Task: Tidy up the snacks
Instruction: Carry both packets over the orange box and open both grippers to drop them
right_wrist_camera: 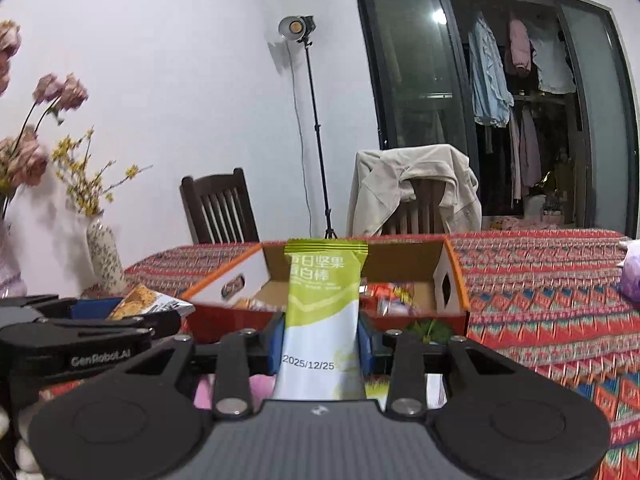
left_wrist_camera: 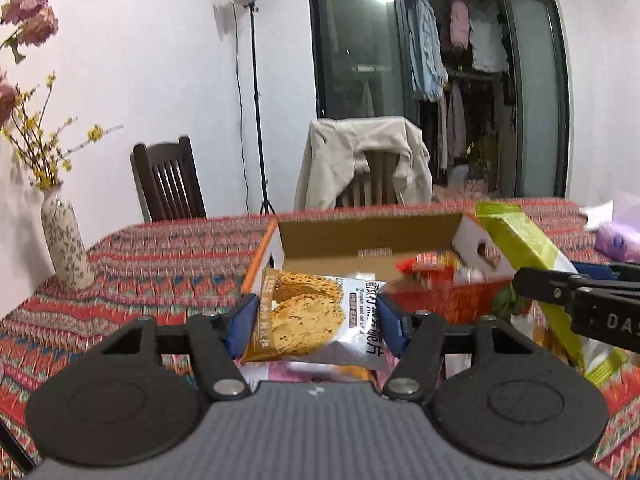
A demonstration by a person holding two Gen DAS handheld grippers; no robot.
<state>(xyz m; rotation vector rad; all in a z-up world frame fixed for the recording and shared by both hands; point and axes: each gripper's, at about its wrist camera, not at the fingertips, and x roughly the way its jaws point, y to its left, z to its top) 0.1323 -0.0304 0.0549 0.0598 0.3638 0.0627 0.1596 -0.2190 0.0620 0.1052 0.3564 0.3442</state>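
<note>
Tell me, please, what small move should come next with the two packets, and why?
Probably carry both forward over the open box: the left tongs grip the cookie packet, the right tongs grip the green bar, and both sit short of its near wall.

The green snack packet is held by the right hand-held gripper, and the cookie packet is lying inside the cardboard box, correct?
Not quite. The cookie packet is not in the cardboard box; the left hand-held gripper grips it in front of the box, as the left wrist view shows. The right hand-held gripper does hold the green snack packet.
</note>
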